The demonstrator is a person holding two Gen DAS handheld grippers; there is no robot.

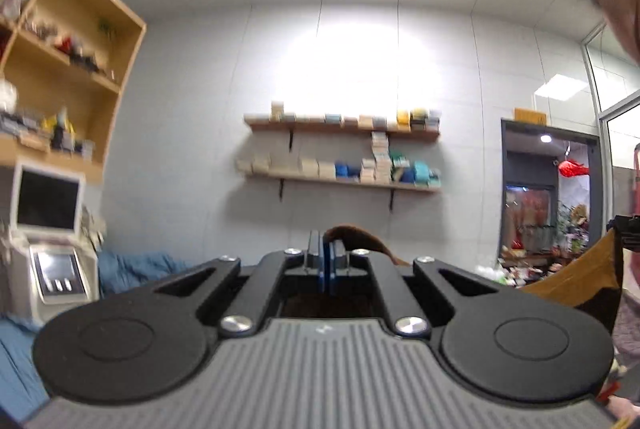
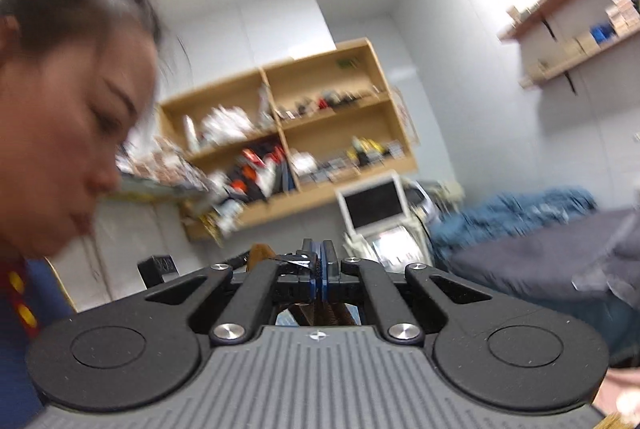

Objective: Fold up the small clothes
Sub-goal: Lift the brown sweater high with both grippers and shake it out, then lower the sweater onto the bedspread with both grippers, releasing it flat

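Left gripper (image 1: 329, 261) clenched on brown garment (image 1: 360, 235), fabric bulging past the fingers, rest hidden below. Right gripper (image 2: 320, 263) pinching the same cloth, mostly hidden. Blurred wooden shelving (image 2: 304, 133) behind; bed (image 2: 520, 265) partly cut off.

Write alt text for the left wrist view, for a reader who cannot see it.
The left hand-held gripper, jaws closed, pinches a brown garment and points level across a room. More of the fabric, tan on its other face, stretches to the right edge. Behind are a white wall with two wall shelves of small boxes, and a wooden shelf unit at left.
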